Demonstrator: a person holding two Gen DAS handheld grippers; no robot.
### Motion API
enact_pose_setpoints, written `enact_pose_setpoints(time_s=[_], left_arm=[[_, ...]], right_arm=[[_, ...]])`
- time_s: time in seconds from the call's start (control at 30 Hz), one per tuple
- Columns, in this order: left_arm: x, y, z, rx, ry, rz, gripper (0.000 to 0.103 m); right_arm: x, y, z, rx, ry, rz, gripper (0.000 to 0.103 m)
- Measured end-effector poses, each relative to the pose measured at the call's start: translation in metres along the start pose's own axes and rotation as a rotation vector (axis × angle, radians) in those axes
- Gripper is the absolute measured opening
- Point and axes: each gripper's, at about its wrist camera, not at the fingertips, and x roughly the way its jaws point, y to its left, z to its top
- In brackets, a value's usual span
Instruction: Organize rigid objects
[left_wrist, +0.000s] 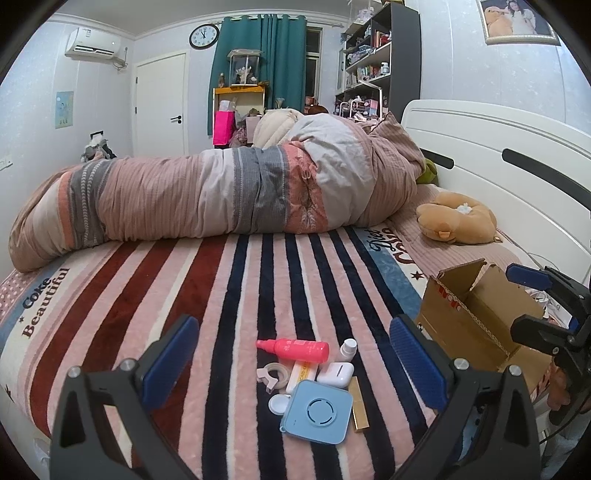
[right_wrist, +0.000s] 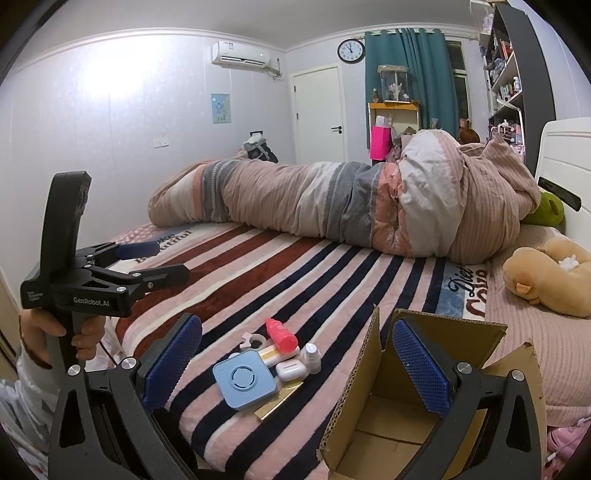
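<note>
Left gripper (left_wrist: 293, 350): jaws wide apart, holding nothing, raised over a cluster of small items on the striped blanket (left_wrist: 184, 295). Right gripper (right_wrist: 295, 354): jaws likewise spread, empty; right finger over the open cardboard box (right_wrist: 373, 398), left finger over the blanket.

Cluster lying close together, mostly touching: blue square device (left_wrist: 317, 411) nearest, partly overlapping a gold bar (left_wrist: 359, 406); white earbud case (left_wrist: 335, 373) just behind; small white bottle (left_wrist: 348, 349) upright beside it; pink spray bottle (left_wrist: 293, 349) on its side at the far edge; tape dispenser ring (left_wrist: 273, 373) and round white lid (left_wrist: 279, 403) to the left.

Box to the right of cluster, flaps up, near bed edge. Rolled quilt (left_wrist: 207, 192) and plush toy (left_wrist: 456, 221) well behind.
</note>
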Motion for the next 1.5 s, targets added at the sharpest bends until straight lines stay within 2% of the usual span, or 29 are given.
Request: enact_pose_setpoints(time_s=[1.5], left_arm=[[-0.0032, 0.0022, -0.0022, -0.007, 0.003, -0.001, 0.103]], right_arm=[[0.0028, -0.0056, -0.0042, 0.008, 0.011, 0.002, 0.103]])
